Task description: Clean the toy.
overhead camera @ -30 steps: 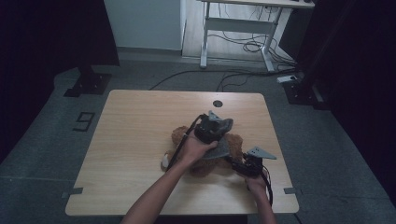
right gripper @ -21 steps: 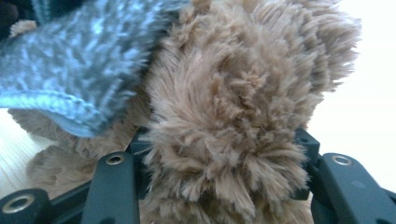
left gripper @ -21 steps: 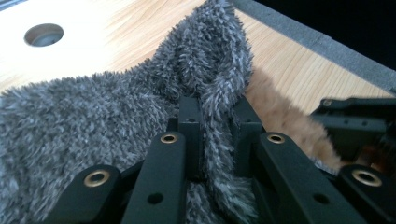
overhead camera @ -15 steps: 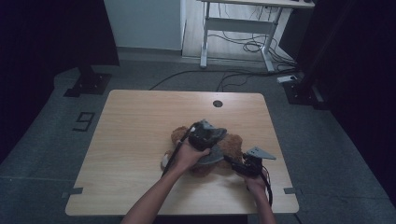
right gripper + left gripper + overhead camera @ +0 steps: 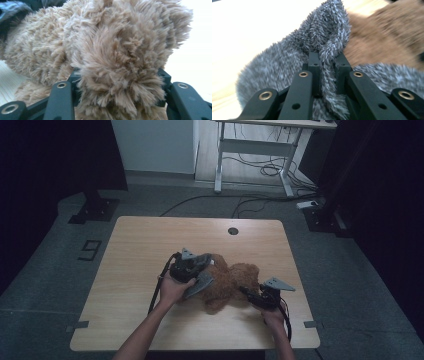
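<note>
The left gripper (image 5: pixel 327 75) pinches grey cloth (image 5: pixel 287 52) against the bear (image 5: pixel 230 282); the right gripper (image 5: pixel 117 82) clamps the bear on the table (image 5: pixel 150 240).

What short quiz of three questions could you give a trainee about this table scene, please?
1. True or false: the left gripper has its fingers shut on a fold of the grey fuzzy cloth.
2. What does the right gripper hold? A) a cable B) a part of the brown plush toy C) nothing
3. Fill in: the toy lies on a wooden ____.

Key
1. True: in the left gripper view, a grey fold is pinched between the fingers.
2. B: in the right gripper view, brown fur is between the fingers.
3. table
</note>
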The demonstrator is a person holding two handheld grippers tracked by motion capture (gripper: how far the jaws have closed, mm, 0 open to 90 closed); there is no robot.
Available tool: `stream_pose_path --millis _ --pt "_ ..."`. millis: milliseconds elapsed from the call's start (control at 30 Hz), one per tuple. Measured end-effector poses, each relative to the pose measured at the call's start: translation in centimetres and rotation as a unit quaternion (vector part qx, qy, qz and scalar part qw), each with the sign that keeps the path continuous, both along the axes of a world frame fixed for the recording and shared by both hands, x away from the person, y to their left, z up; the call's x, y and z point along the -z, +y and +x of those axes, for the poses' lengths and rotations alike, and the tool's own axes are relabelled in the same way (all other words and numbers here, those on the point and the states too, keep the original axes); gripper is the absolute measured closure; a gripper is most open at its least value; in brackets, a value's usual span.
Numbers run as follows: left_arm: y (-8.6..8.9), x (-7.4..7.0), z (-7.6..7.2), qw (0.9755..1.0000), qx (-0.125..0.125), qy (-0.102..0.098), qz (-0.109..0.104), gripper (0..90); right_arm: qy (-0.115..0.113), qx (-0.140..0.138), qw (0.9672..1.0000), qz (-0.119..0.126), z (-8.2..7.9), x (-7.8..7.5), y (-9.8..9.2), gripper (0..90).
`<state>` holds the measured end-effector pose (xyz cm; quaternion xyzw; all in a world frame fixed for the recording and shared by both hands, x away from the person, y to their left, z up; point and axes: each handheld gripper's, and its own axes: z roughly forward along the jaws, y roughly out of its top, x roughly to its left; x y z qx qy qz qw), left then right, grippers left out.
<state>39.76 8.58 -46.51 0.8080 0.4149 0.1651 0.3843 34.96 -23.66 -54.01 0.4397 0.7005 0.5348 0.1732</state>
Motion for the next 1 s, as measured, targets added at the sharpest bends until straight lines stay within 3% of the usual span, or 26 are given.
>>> stream_pose_path --millis 33,100,267,300,433,467,533,567,633,667,700,733,767,867,1000 --pt "1.2 1.0 -0.1 0.9998 -0.014 0.009 -0.011 79.9 0.000 0.000 1.0000 0.000 0.0 0.0 0.0 45.2" --pt "2.0 2.0 -0.4 0.9997 -0.021 0.012 -0.005 80.0 0.000 0.000 1.0000 0.000 0.0 0.0 0.0 45.3" --pt "2.8 3.0 -0.4 0.9991 -0.026 0.034 0.000 79.9 0.000 0.002 1.0000 0.001 0.0 0.0 0.0 45.4" --pt "3.3 2.4 -0.3 0.9988 -0.028 0.041 -0.002 79.8 0.001 0.004 1.0000 0.001 -0.1 0.0 0.0 45.4" --pt "3.4 0.0 -0.3 0.9994 -0.022 0.025 -0.013 79.6 0.001 0.003 1.0000 0.002 0.0 0.0 0.0 45.5" --pt "2.6 -1.9 -0.3 0.9996 -0.008 0.012 -0.024 79.5 0.001 0.001 1.0000 0.003 0.0 0.0 0.0 45.5" --pt "0.9 -3.5 -0.3 0.9992 0.012 0.005 -0.039 79.4 0.001 0.001 1.0000 0.003 0.0 0.0 0.0 45.6" --pt "0.9 -3.5 -0.3 0.9992 0.012 0.005 -0.039 79.4 0.001 0.001 1.0000 0.003 0.0 0.0 0.0 45.6" --pt "-1.7 -4.8 -0.4 0.9981 0.033 -0.004 -0.053 79.4 0.002 0.002 1.0000 0.001 0.0 0.0 0.0 45.6" --pt "-4.1 -5.4 -0.2 0.9966 0.054 0.000 -0.062 79.4 0.001 0.003 1.0000 0.002 0.0 0.0 0.0 45.7" --pt "-5.6 -5.5 -0.1 0.9961 0.066 0.002 -0.058 79.4 0.001 0.004 1.0000 0.002 0.0 0.0 0.1 45.7" --pt "-5.6 -5.5 -0.1 0.9961 0.066 0.002 -0.058 79.4 0.001 0.004 1.0000 0.002 0.0 0.0 0.1 45.7" --pt "-8.7 -5.6 0.1 0.9954 0.085 0.000 -0.044 79.4 0.002 0.001 1.0000 0.000 0.1 0.0 0.0 45.6" --pt "-12.5 -5.4 0.5 0.9932 0.112 0.011 -0.033 79.3 0.001 0.000 1.0000 0.000 0.1 0.0 0.0 45.7" --pt "-15.2 -4.6 0.8 0.9913 0.127 0.021 -0.029 79.2 -0.002 0.001 1.0000 0.000 0.0 0.0 0.0 45.7"
